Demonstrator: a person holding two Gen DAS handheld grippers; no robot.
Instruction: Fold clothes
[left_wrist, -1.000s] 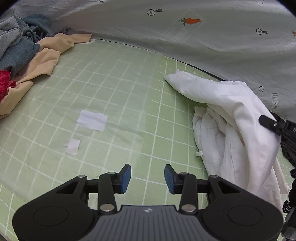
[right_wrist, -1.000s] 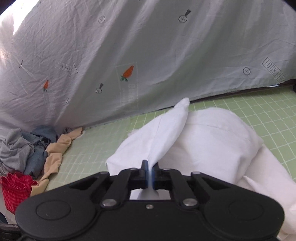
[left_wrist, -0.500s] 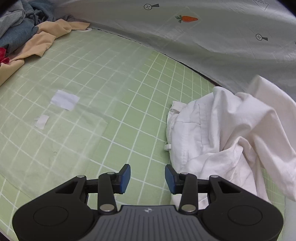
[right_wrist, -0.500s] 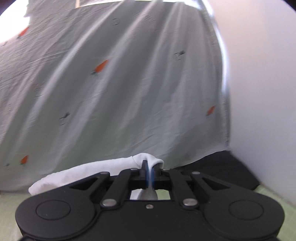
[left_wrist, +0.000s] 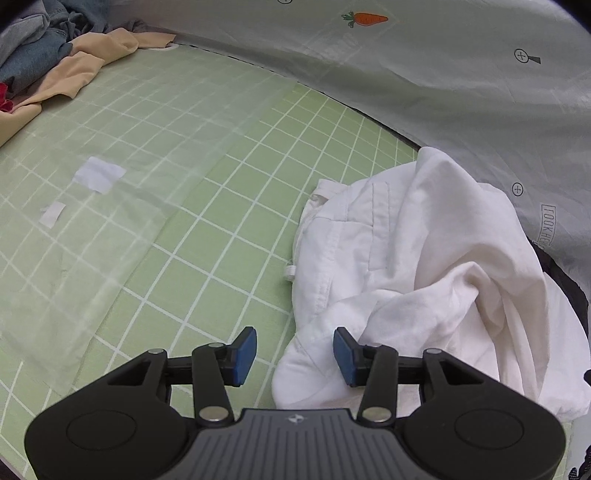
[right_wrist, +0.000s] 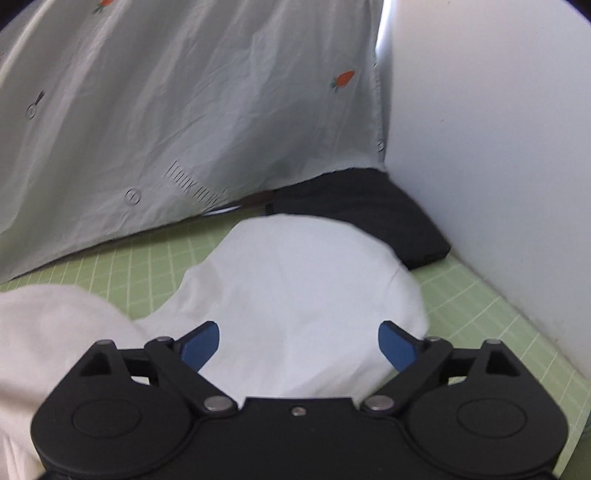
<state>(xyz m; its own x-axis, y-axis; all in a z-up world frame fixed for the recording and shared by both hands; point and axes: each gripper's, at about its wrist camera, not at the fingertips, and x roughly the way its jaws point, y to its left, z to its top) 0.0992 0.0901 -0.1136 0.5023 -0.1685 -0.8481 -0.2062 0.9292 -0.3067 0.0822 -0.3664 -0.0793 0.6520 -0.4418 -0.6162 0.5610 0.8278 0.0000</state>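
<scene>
A crumpled white garment (left_wrist: 417, 266) lies on the green grid mat (left_wrist: 207, 236) at the right of the left wrist view. My left gripper (left_wrist: 294, 355) hangs over its near left edge, jaws opening; a fold of cloth lies between the blue pads, which do not press it. In the right wrist view the same white garment (right_wrist: 295, 295) billows just beyond my right gripper (right_wrist: 298, 343), whose jaws are swinging wide apart and hold nothing.
A pile of beige, blue and red clothes (left_wrist: 55, 66) sits at the mat's far left. A pale carrot-print sheet (left_wrist: 424, 66) hangs along the back. A folded black cloth (right_wrist: 369, 218) lies in the far corner by a white wall (right_wrist: 498, 166). White tape patches (left_wrist: 98, 173) mark the mat.
My right gripper swung right carrying the white cloth, then let it go and spread wide. The left gripper moved right until the garment's edge lies between its pads.
</scene>
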